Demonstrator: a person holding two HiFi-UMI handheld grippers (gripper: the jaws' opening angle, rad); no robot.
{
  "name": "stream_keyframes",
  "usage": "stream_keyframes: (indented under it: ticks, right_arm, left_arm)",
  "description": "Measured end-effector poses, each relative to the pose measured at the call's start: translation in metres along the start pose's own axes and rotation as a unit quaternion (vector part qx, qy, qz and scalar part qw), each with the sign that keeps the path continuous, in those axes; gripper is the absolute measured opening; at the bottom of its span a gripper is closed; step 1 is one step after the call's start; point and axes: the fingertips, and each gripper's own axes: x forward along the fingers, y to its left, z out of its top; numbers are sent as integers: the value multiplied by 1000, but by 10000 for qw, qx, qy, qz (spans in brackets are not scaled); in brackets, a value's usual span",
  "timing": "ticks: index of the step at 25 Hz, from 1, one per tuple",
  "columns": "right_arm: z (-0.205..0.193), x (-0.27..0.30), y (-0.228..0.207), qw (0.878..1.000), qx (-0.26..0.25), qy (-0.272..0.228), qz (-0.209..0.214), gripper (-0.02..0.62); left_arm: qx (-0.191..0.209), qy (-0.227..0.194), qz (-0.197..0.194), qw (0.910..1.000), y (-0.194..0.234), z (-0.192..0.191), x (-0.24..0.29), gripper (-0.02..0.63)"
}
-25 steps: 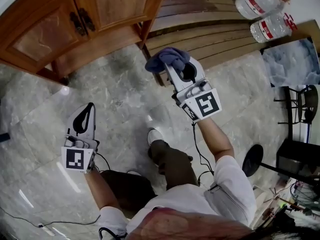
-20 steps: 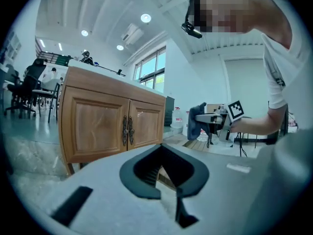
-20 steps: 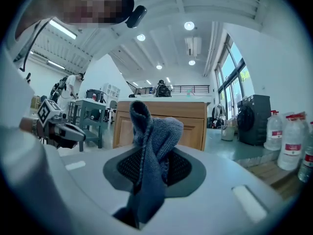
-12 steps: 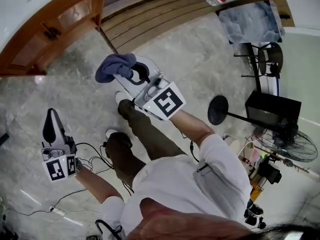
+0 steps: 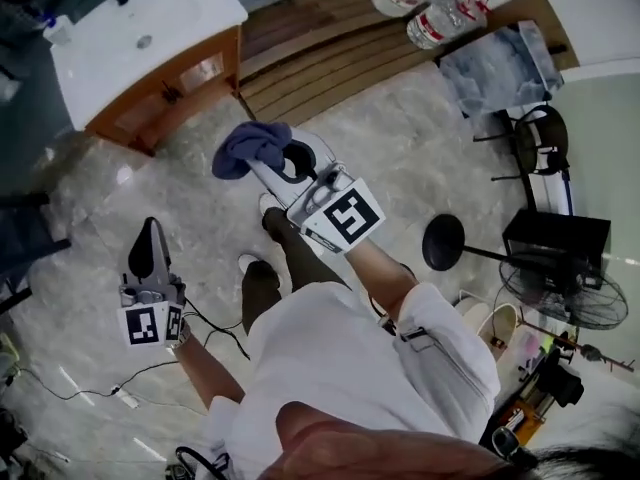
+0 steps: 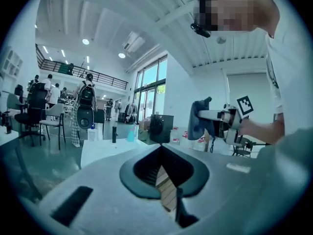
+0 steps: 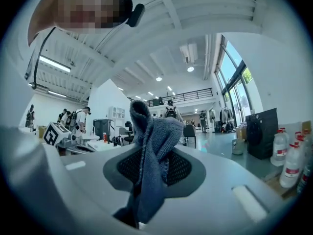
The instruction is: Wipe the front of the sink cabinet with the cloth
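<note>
The right claw (image 5: 260, 156) gripped the blue cloth (image 5: 240, 148) in the air, well apart from the sink cabinet (image 5: 165, 93) at eleven o'clock. The left claw (image 5: 151, 228) was closed and empty, at seven o'clock. Water bottles (image 5: 425, 8) stood at one o'clock.

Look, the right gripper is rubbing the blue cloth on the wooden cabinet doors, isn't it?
Not rubbing. The right gripper holds the blue cloth, but away from the wooden cabinet doors, in the air over the floor. The head view shows the gap between them.
</note>
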Motion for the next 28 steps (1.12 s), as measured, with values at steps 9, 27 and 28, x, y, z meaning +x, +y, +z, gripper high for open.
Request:
stream_keyframes:
  ticks: [9,27,28]
  right_arm:
    - [51,-27,92,9996,-183,-225,-35,107]
    - [77,-66,95,9970,-755,-148,-89,100]
    - [73,-63,95,9970,-754,-120,-80,100]
  left_arm:
    - [231,-507,-264,9981,-16,54,-75,5]
    - [472,-453,-287,9974,-44,77,-98,5]
    - [458,-448,-276,9976,-42,76,-98,5]
